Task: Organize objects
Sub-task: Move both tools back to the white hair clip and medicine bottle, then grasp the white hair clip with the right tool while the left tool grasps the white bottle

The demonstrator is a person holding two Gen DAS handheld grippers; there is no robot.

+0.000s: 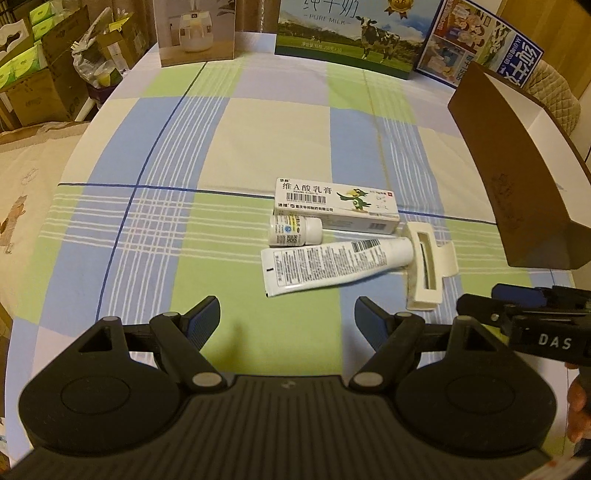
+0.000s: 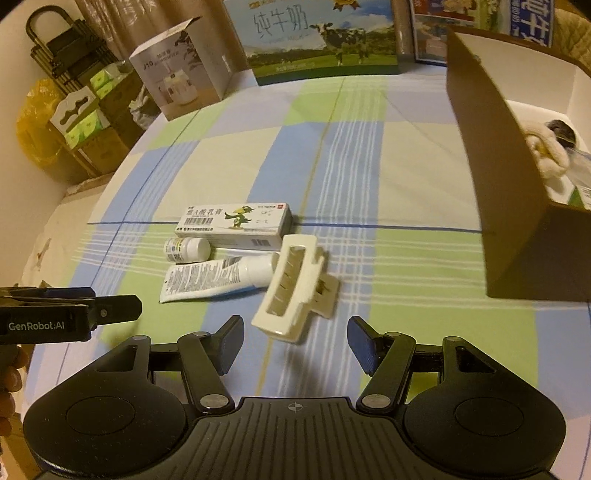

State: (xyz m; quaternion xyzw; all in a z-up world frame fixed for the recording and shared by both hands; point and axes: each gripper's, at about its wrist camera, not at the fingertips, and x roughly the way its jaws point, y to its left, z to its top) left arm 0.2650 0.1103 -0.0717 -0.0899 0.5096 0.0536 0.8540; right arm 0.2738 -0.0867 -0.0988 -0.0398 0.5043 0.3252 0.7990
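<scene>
On the checked cloth lie a white ointment carton [image 1: 336, 203] [image 2: 236, 225], a small white pill bottle [image 1: 293, 230] [image 2: 186, 250], a white tube [image 1: 332, 264] [image 2: 218, 277] and a cream hair claw clip [image 1: 424, 266] [image 2: 295, 291], all close together. My left gripper [image 1: 288, 317] is open and empty, hovering just short of the tube. My right gripper [image 2: 295, 341] is open and empty too, with the clip's near end just ahead of its fingers. Each gripper shows at the side of the other's view.
A brown open box [image 1: 517, 177] [image 2: 517, 192] stands at the right, with a plush item [image 2: 546, 151] inside. A milk carton box [image 1: 351, 33] [image 2: 321, 37], a humidifier box [image 1: 195, 31] [image 2: 181, 70] and another printed box [image 1: 480, 40] line the far table edge. Stacked cardboard boxes [image 1: 40, 74] stand beyond the left edge.
</scene>
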